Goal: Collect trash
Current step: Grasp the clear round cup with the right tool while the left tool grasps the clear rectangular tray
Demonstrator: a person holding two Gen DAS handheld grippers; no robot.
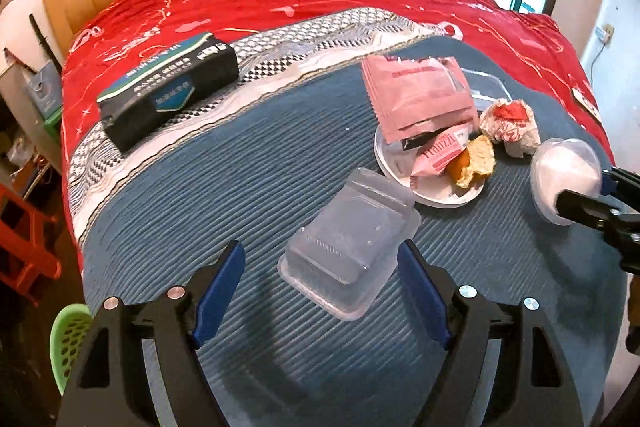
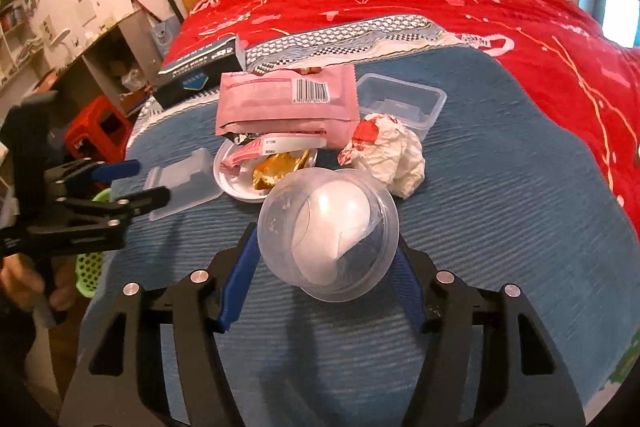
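A bed with a red quilt and a blue ribbed blanket [image 1: 200, 187] holds a scatter of trash. The right gripper [image 2: 326, 259] is clamped on a clear round plastic cup [image 2: 328, 227] with something white inside, its blue pads pressing the cup's sides just above the blanket. The left gripper [image 1: 320, 291] stands wide apart over a clear rectangular plastic tray [image 1: 352, 243] that lies upside down and tilted on the blanket; the pads do not touch it.

Just beyond the tray sits a white plate [image 1: 436, 195] carrying a small pink snack wrapper [image 1: 436, 155], a piece of bread [image 1: 474, 163] and the lower edge of a large pink packet [image 1: 420, 95]. A crumpled white and red paper wrapper [image 1: 510, 127] lies beside the plate, and a second clear tray [image 2: 404, 99] sits behind it. A dark box [image 1: 168, 87] rests well apart near the quilt.

The thin plastic looks very light, slick and easily crushed. The cup likely needs only gentle pressure across its widest part. The tray would best be pinched across its short sides or by the rim flange, since its smooth walls may slip or buckle.
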